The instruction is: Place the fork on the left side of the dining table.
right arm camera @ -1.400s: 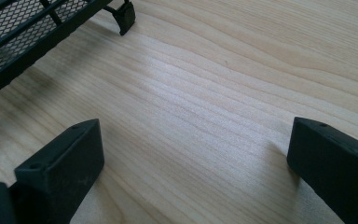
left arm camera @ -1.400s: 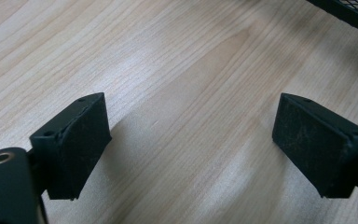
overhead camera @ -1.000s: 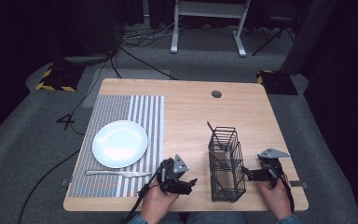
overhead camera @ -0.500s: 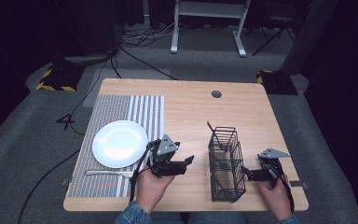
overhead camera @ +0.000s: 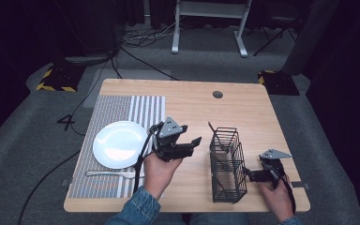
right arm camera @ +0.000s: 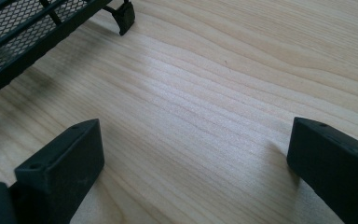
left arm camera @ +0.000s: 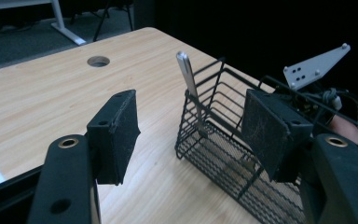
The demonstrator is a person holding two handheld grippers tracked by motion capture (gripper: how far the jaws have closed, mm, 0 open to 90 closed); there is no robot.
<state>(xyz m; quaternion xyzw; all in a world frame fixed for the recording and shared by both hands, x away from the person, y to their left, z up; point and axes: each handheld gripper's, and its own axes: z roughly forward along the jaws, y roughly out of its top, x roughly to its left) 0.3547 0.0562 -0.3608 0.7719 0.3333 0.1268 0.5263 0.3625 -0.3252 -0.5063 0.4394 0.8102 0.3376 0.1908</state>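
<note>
Right gripper (overhead camera: 251,176) low at table's (overhead camera: 187,101) near right edge, jaws wide apart, empty, just beside black wire basket (overhead camera: 227,164). Left gripper (overhead camera: 194,143) lifted mid-table, jaws spread, empty, aimed at basket. Utensil handle (left arm camera: 186,70) stood in basket's far end. Fork (overhead camera: 110,174) lay on striped placemat (overhead camera: 122,105) before white plate (overhead camera: 118,144).
</note>
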